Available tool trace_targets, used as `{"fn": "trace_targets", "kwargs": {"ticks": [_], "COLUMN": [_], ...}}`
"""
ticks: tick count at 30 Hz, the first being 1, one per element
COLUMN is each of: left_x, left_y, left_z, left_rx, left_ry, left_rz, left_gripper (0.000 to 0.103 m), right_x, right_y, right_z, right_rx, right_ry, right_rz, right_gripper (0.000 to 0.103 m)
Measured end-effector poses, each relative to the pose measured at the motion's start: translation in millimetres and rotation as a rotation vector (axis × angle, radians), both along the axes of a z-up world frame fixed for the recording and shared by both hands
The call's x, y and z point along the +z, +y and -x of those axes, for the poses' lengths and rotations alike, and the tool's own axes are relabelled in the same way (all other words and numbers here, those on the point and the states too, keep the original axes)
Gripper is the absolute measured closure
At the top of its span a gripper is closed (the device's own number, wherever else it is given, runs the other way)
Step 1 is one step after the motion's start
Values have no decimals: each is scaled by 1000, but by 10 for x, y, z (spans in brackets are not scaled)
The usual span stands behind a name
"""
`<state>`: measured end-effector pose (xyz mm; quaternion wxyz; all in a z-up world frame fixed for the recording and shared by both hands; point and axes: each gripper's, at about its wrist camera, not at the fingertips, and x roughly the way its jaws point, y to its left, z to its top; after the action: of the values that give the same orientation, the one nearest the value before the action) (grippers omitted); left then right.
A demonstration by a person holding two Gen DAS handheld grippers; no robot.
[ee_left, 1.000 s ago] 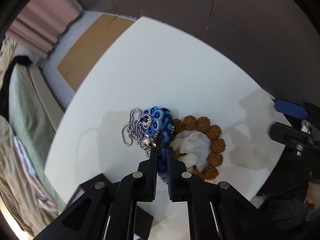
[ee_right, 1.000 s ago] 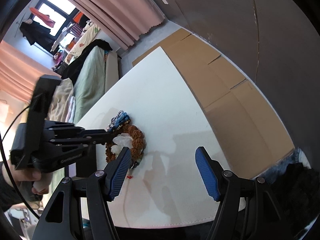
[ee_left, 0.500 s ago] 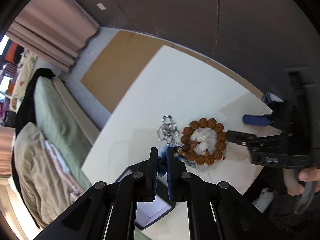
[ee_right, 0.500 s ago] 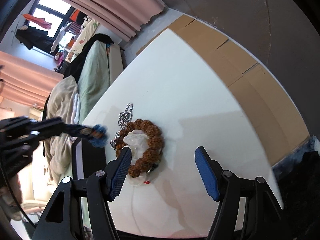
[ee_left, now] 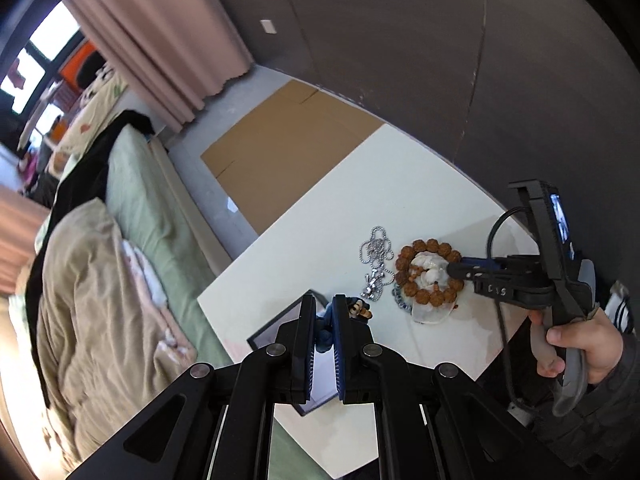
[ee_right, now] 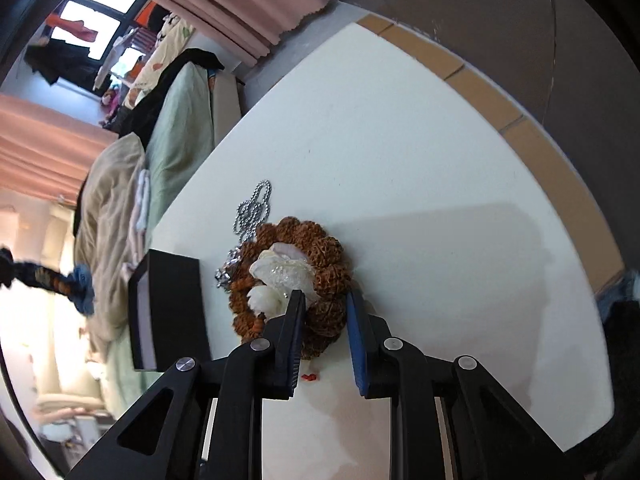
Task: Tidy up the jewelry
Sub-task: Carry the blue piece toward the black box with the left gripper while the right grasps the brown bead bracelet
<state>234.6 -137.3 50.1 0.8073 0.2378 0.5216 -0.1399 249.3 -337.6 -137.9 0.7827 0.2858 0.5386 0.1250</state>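
My left gripper (ee_left: 323, 312) is shut on a blue beaded bracelet (ee_left: 325, 326) and holds it in the air above a black jewelry box (ee_left: 280, 328) at the table's left edge. The bracelet also shows hanging at the far left of the right wrist view (ee_right: 60, 280), beside the box (ee_right: 170, 308). A brown seed-bead bracelet (ee_right: 320, 264) lies on the white table around a clear plastic bag (ee_right: 280, 272). My right gripper (ee_right: 325, 308) has its jaws narrowed around the brown bracelet's near beads. A silver ball chain (ee_right: 252, 208) lies just beyond.
The white table (ee_right: 400, 160) ends at the left above a bed with green and beige bedding (ee_left: 120, 240). Cardboard (ee_left: 288, 144) lies on the floor beyond the table. A dark wall stands behind. A small red bit (ee_right: 310, 377) lies by my right fingers.
My left gripper has lifted the blue bracelet off the pile and carried it left over the box. My right gripper has moved onto the brown bracelet and narrowed its jaws.
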Motion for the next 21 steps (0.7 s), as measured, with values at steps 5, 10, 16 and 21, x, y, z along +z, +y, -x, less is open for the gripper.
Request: {"fn": "trace_targets", "kwargs": {"ticks": [5,10,16,21], "left_x": [-96,-266,-459,-588], "left_y": [229,463,675,798], "left_z": [48,82,86,35], "left_rx": [46,96,133,169], "left_ry": [-3,6,18,10], "left_rz": [35,66,90,119], "left_gripper": [95,95,95,95], "right_x": [213,386,606,722], "right_y": [-17,2,135,231], "right_z": [89,157,210,229], "right_rx": [4,21,54,78], "right_ry": [-95,-176,-258,-306], "right_rz": [-1,-50,-94,-135], "right_gripper": [81,81,81,81]}}
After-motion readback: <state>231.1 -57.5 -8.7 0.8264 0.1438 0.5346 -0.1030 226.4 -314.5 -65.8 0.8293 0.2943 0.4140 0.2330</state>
